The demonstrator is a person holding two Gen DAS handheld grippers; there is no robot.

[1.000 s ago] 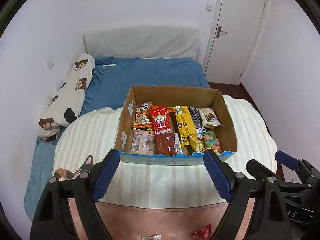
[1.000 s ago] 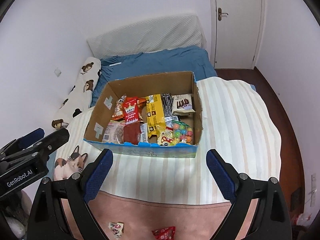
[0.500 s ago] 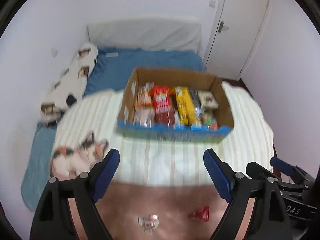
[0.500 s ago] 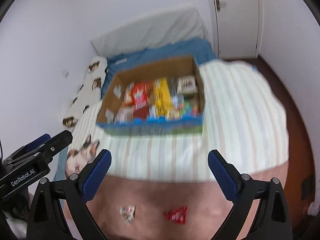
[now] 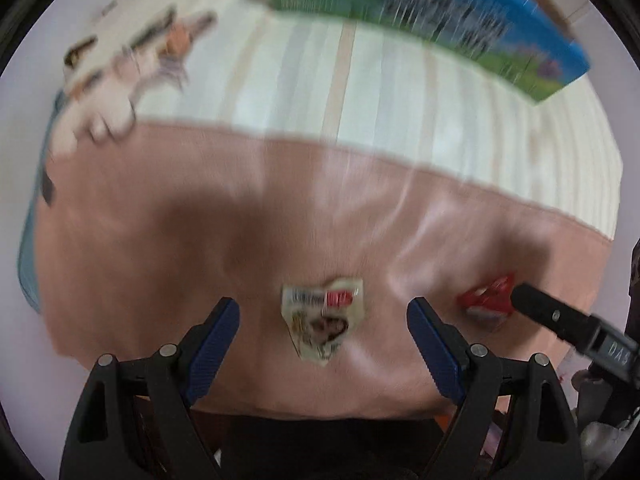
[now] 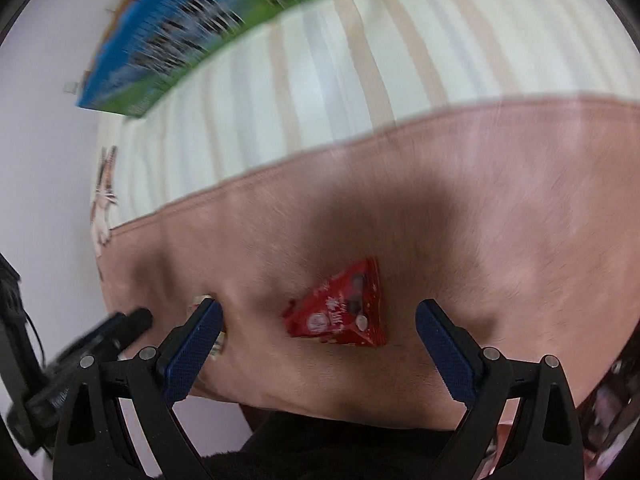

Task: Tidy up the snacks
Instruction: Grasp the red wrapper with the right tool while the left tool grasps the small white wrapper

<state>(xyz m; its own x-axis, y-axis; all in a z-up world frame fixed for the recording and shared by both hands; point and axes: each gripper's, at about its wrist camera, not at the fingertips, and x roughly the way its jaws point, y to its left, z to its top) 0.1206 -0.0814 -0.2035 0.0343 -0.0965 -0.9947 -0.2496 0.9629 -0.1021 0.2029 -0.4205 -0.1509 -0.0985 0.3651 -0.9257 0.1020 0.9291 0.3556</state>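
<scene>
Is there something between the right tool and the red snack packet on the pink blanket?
Nothing visible. The right tool is open, and the red snack packet lies on bare pink blanket between its fingers. The left tool is off to one side.

A home bedroom: striped, cat-print bedspread (image 5: 400, 92) with pink blanket (image 5: 200, 240) over it.
</scene>
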